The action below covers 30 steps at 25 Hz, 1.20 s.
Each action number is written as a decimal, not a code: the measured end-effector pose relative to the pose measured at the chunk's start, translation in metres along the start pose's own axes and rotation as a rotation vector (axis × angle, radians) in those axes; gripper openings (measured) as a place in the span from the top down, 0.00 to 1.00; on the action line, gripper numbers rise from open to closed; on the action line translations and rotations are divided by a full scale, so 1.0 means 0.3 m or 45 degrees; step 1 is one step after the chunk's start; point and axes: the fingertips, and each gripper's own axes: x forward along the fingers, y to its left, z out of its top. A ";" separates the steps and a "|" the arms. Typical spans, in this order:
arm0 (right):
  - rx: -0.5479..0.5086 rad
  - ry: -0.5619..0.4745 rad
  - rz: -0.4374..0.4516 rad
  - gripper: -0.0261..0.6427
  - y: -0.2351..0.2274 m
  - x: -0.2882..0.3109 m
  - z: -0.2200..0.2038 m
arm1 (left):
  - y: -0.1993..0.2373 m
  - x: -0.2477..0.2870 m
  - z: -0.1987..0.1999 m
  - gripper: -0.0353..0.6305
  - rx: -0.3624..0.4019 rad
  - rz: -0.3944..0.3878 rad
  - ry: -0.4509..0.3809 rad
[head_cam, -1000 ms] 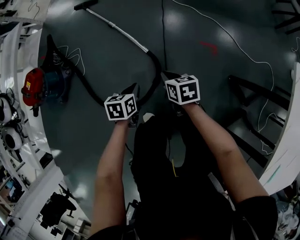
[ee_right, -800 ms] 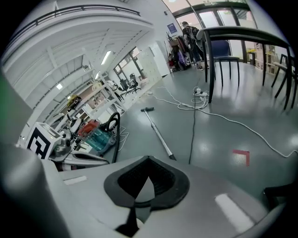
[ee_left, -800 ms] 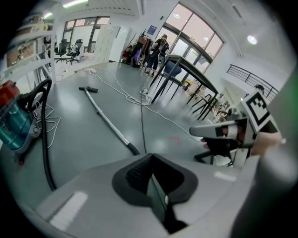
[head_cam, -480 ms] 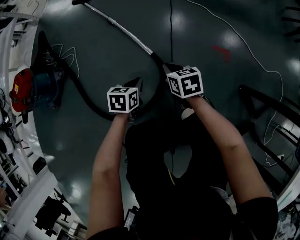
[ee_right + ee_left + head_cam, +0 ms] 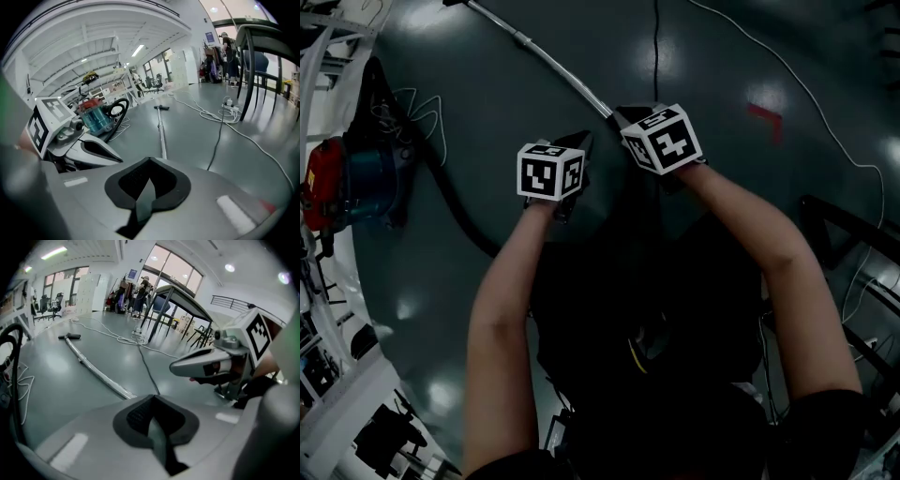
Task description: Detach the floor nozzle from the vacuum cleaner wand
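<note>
Stiff, likely slick metal wand [image 5: 548, 58] at upper left of head view, light floor nozzle [image 5: 69, 336] at its far end, best clamped beside their joint; left gripper [image 5: 152, 401] and right gripper [image 5: 149, 165] closed, empty

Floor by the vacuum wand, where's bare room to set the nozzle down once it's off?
Bare floor lies between the wand and the black cable, and again between that cable and the white cable, around the red tape mark. Crowded by the vacuum canister, with its hose and loose white cord.
</note>
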 end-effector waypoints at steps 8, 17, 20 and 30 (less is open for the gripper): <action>-0.050 -0.073 -0.041 0.97 -0.146 0.182 -0.030 | 0.111 0.177 0.010 0.94 -0.045 -0.001 -0.105; -0.054 -0.071 -0.049 0.97 -0.147 0.233 -0.099 | 0.115 0.301 -0.039 0.94 -0.041 0.073 -0.204; -0.020 -0.079 -0.050 0.97 -0.150 0.247 -0.124 | 0.115 0.325 -0.067 0.94 -0.156 0.059 -0.226; 0.035 -0.077 -0.037 0.97 -0.146 0.271 -0.182 | 0.120 0.365 -0.185 0.94 -0.015 0.065 -0.095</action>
